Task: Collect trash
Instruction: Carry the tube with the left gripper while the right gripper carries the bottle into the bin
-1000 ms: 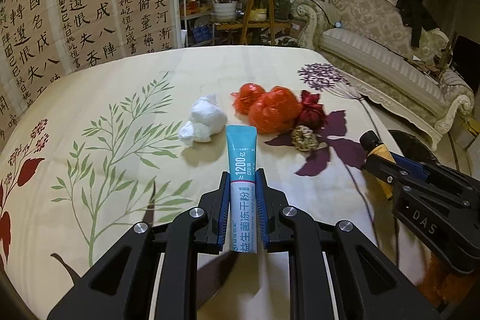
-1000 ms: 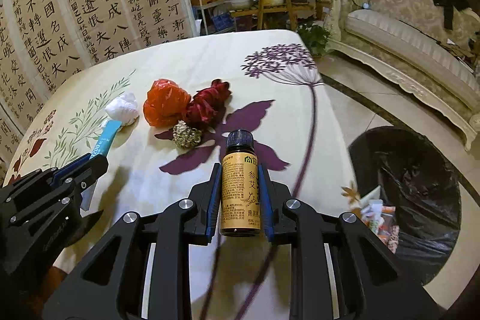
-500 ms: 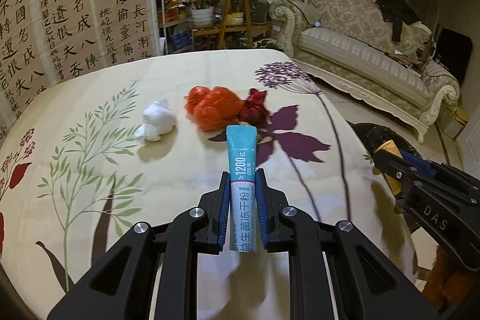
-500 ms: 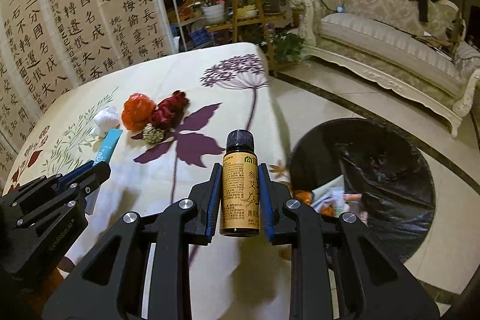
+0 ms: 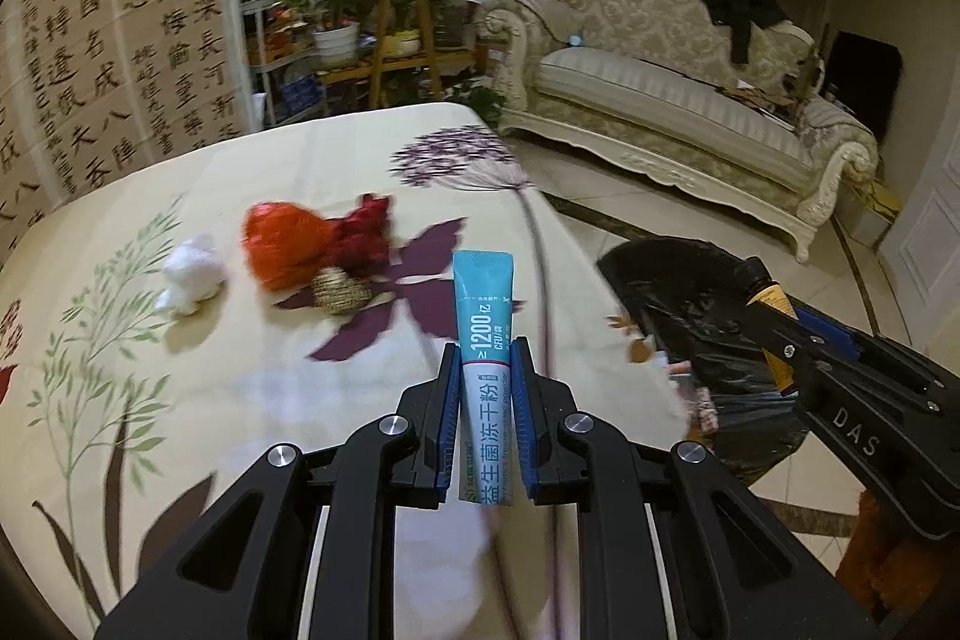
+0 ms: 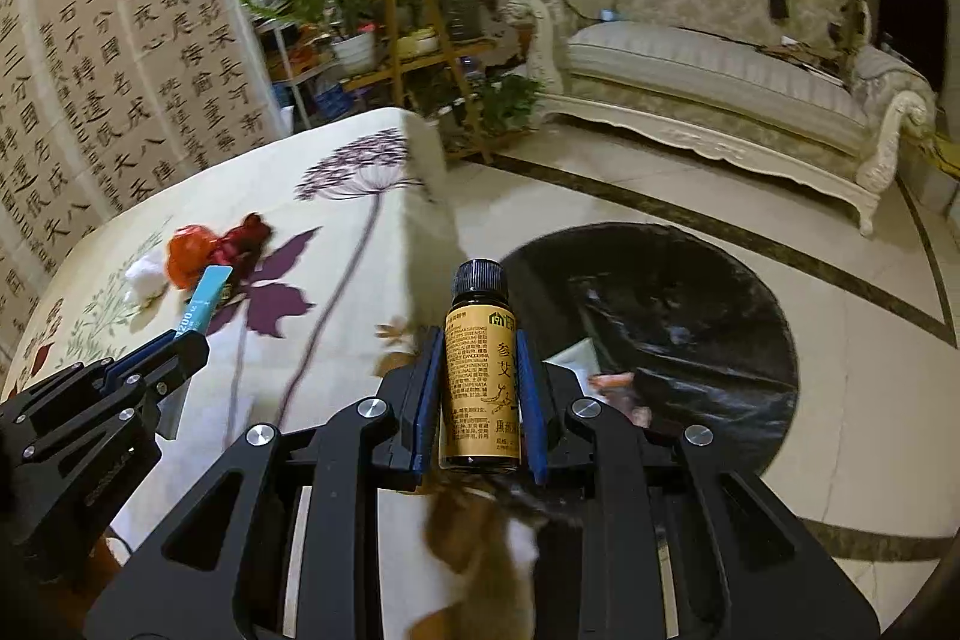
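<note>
Left wrist: left tongs (image 5: 485, 400) clamp sachet (image 5: 483, 322) | right tongs (image 6: 480, 388) clamp bottle (image 6: 478, 370)

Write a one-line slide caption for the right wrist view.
Right gripper holds a small brown bottle near the black trash bag beside the flowered table.

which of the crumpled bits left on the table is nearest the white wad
The orange wad. It sits right beside the white wad; the dark red wrapper and the gold ball lie beyond it.

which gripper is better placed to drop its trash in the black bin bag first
Right. The right gripper, clamping the brown bottle, hangs beside the bin bag; the left gripper's sachet hangs over the table.
</note>
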{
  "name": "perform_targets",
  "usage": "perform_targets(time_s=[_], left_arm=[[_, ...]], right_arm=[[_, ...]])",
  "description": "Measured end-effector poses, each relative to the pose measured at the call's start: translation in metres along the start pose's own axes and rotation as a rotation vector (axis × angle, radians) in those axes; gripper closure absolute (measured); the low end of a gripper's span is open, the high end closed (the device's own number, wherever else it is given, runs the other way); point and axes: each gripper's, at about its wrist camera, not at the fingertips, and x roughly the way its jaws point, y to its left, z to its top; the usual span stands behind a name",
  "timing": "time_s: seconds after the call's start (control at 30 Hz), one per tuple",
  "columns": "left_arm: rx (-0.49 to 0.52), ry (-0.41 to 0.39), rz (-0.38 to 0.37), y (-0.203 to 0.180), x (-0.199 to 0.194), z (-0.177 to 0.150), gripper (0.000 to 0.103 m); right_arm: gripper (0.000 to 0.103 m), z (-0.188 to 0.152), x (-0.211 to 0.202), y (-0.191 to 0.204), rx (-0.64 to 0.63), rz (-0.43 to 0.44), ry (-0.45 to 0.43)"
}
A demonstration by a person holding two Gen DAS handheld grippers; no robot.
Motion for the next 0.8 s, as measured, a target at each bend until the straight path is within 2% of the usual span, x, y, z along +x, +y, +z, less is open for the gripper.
perform_targets(time_s=[0.27, 0.8], left_arm=[[0.082, 0.005, -0.035, -0.042, 0.018, 0.004, 0.085], [0.173, 0.051, -0.065, -0.092, 0.056, 0.016, 0.084]], right_arm=[[0.080, -0.004, 0.002, -0.035, 0.051, -0.086, -0.012], [0.080, -0.007, 0.025, -0.070, 0.114, -0.113, 0.018]])
